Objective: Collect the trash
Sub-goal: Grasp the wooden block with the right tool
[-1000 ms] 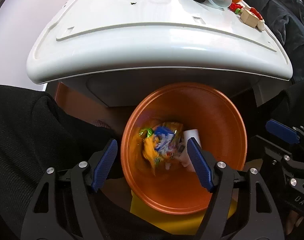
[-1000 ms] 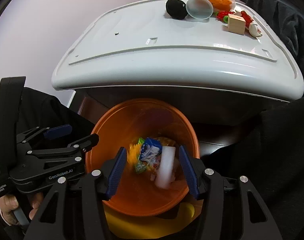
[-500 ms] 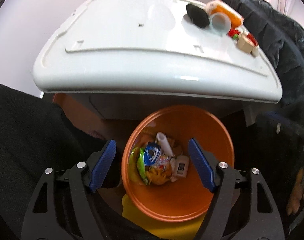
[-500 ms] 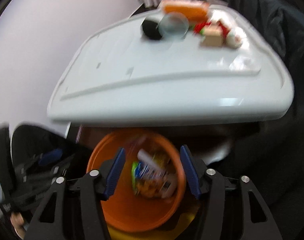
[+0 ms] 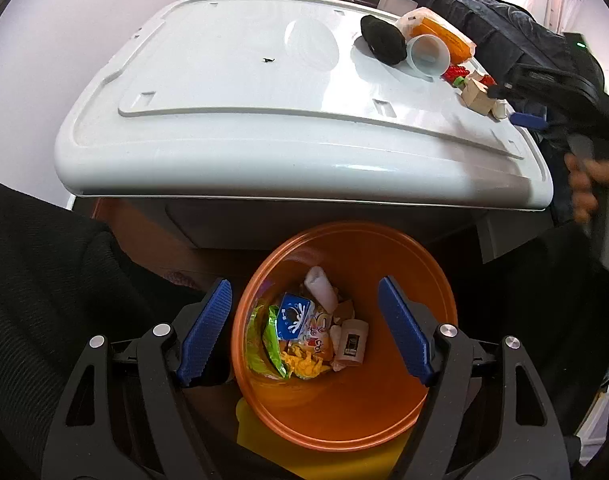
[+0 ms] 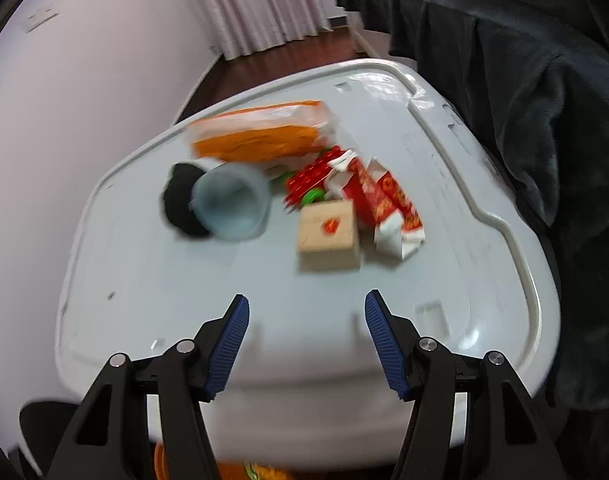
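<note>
While the left gripper (image 5: 304, 332) hangs over the orange bin (image 5: 436, 288) as it did a second ago, jaws spread and empty, the white roll (image 5: 321, 289) that was tumbling in now lies settled among the wrappers (image 5: 300, 328) at the bottom. That piece looks collected. The right gripper (image 6: 306, 340) has swung up out of the bin and now faces the white lid (image 6: 184, 288), jaws spread wide, holding nothing. Ahead of it lie a black lump (image 6: 180, 204), a clear cup (image 6: 230, 204), an orange packet (image 6: 260, 136), a wooden block (image 6: 329, 236) and red-and-white wrappers (image 6: 388, 204), probably next.
</note>
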